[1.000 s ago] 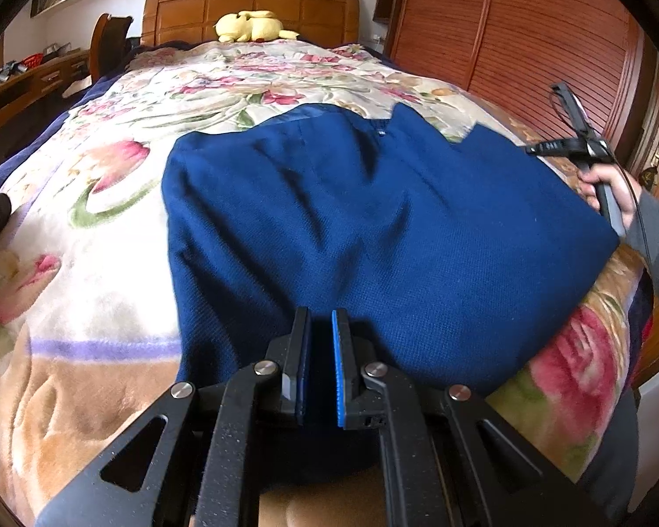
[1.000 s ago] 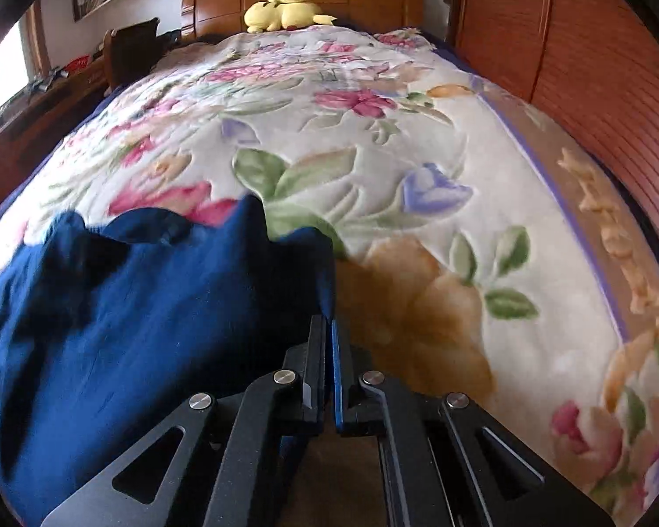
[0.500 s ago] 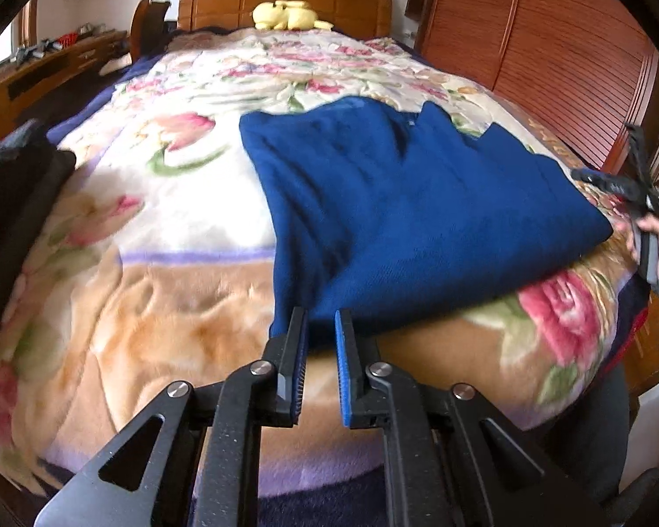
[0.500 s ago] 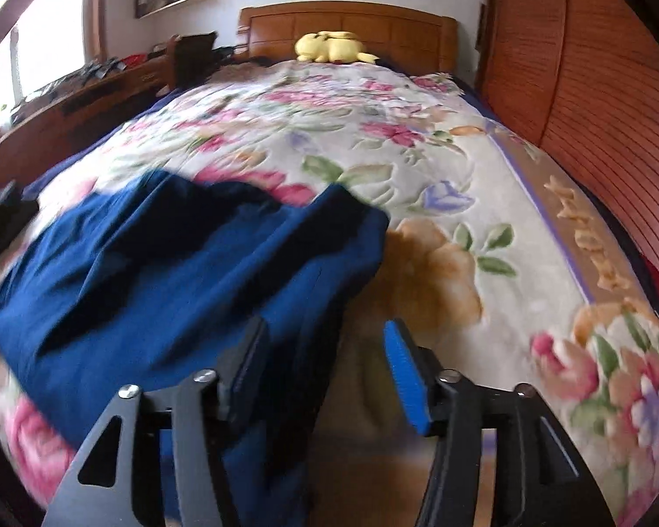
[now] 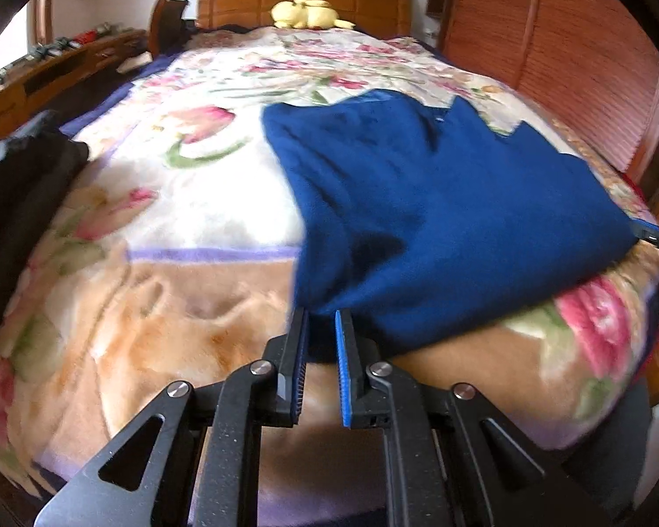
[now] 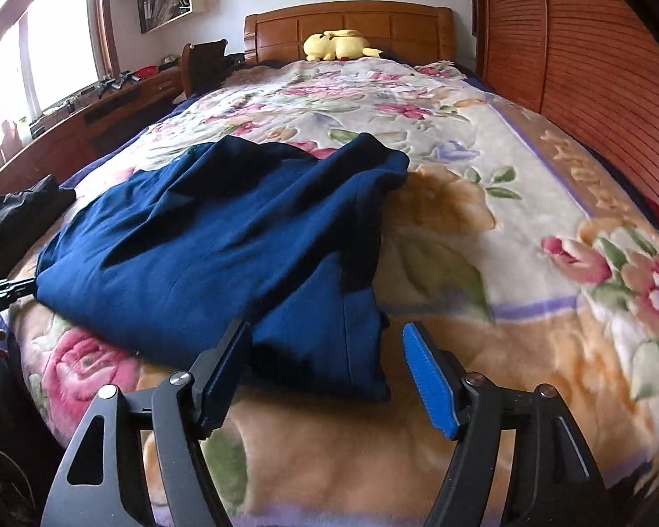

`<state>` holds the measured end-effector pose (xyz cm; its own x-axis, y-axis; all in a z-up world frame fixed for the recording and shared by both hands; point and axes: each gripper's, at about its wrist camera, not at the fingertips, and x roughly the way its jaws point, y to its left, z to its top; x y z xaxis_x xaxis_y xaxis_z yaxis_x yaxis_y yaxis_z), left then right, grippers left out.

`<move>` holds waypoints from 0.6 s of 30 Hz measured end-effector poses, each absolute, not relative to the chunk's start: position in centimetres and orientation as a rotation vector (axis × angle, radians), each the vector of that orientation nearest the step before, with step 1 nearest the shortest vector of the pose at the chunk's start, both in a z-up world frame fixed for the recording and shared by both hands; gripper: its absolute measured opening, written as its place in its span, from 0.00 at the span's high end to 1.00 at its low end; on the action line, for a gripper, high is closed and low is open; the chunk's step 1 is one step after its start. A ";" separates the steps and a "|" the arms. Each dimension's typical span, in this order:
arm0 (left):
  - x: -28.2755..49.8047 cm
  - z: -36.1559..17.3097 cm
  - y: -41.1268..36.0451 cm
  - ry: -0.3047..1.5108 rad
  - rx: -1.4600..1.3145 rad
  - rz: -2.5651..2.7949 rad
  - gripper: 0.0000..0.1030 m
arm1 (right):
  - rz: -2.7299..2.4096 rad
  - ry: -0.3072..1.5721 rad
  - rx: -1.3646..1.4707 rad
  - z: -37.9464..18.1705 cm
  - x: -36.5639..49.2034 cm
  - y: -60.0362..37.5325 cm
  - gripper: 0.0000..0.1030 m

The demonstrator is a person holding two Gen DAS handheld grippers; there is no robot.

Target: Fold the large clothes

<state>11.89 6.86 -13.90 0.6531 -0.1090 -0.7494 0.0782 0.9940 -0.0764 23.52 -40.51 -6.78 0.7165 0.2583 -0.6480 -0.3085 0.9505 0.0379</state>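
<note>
Bed (image 5: 162, 237) under one floral blanket carries one folded blue garment (image 5: 439, 219) in the left wrist view; one yellow plush (image 5: 307, 13) lies by the headboard; the left hand-held gripper (image 5: 321, 329) has jaws slightly apart, clamping nothing, at the garment's near corner. Right wrist view: the right hand-held gripper (image 6: 325, 342) is opening, jaws wide, the garment's (image 6: 224, 237) near edge lying unpinched between them.

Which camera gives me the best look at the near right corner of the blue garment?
The right wrist view: the blue garment has that corner lying unblocked just beyond the opening right hand-held gripper, nothing pinched. The left wrist view shows the garment's top spread, that corner at the frame edge.
</note>
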 end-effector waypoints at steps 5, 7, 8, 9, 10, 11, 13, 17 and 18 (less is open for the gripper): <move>12.9 -14.6 8.8 0.890 -0.137 -0.096 0.82 | 0.329 0.704 -0.082 -6.9 22.7 -39.8 0.25; 13.0 -14.6 9.4 0.908 -0.178 -0.125 0.82 | 0.334 0.705 -0.089 -7.3 22.4 -39.8 0.24; 13.0 -14.6 9.3 0.915 -0.182 -0.132 0.82 | 0.331 0.712 -0.094 -7.5 22.5 -39.7 0.23; 12.9 -14.4 9.2 0.921 -0.179 -0.140 0.82 | 0.327 0.720 -0.097 -7.8 22.6 -39.7 0.23; 12.7 -14.3 9.0 0.924 -0.176 -0.149 0.82 | 0.324 0.728 -0.097 -8.0 22.7 -39.7 0.22; 12.5 -14.2 8.8 0.928 -0.173 -0.157 0.82 | 0.320 0.735 -0.095 -8.2 22.8 -39.8 0.22; 12.1 -14.0 8.1 0.934 -0.153 -0.170 0.82 | 0.317 0.742 -0.088 -8.4 22.9 -39.8 0.21; 11.7 -14.1 7.4 0.941 -0.112 -0.170 0.82 | 0.316 0.744 -0.084 -8.2 23.2 -39.7 0.20; 11.8 -14.1 7.4 0.939 -0.112 -0.168 0.82 | 0.317 0.743 -0.084 -8.2 23.2 -39.6 0.20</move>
